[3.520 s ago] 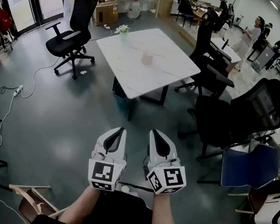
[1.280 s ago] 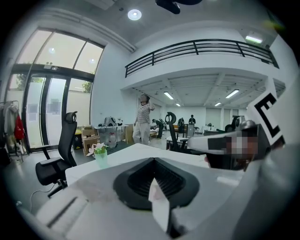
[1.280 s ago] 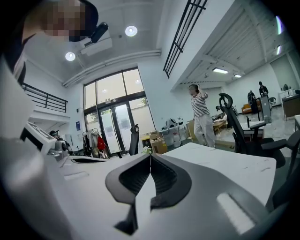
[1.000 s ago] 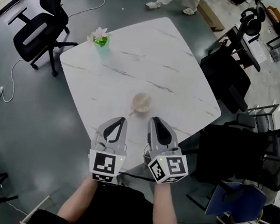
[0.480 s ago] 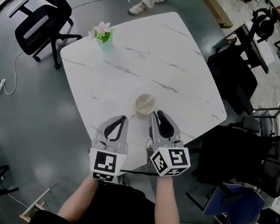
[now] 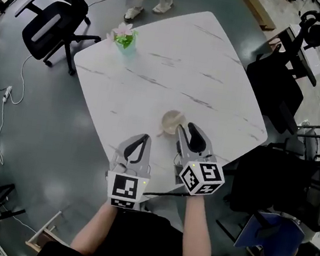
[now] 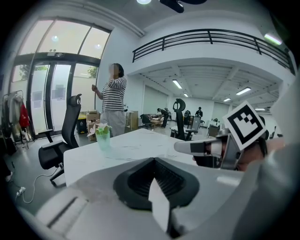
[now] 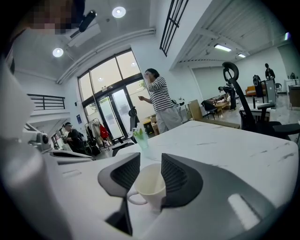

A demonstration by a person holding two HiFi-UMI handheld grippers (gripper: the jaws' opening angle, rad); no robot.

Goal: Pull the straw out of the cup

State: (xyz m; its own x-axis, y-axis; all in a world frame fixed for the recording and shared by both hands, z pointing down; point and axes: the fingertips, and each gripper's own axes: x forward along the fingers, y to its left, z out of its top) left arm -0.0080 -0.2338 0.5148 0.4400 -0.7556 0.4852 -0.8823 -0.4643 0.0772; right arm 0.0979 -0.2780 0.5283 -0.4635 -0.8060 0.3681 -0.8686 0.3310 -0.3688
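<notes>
Two risks imo: right tongs [image 8: 150, 159], opening w/ nothing between yet, could knock mug [image 8: 149, 187] just ahead; left tongs [image 7: 154, 164] closed, empty, can't steady it.

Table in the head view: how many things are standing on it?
2. A cup stands close to the near edge of the table, and a plant stands at its far left corner. The near edge is partly covered, so something could be hidden there.

White cup [image 8: 150, 185] between opening jaws

Grey tools [image 6: 141, 139], marker cubes [image 6: 124, 188], black shirt [image 6: 137, 240]
</notes>
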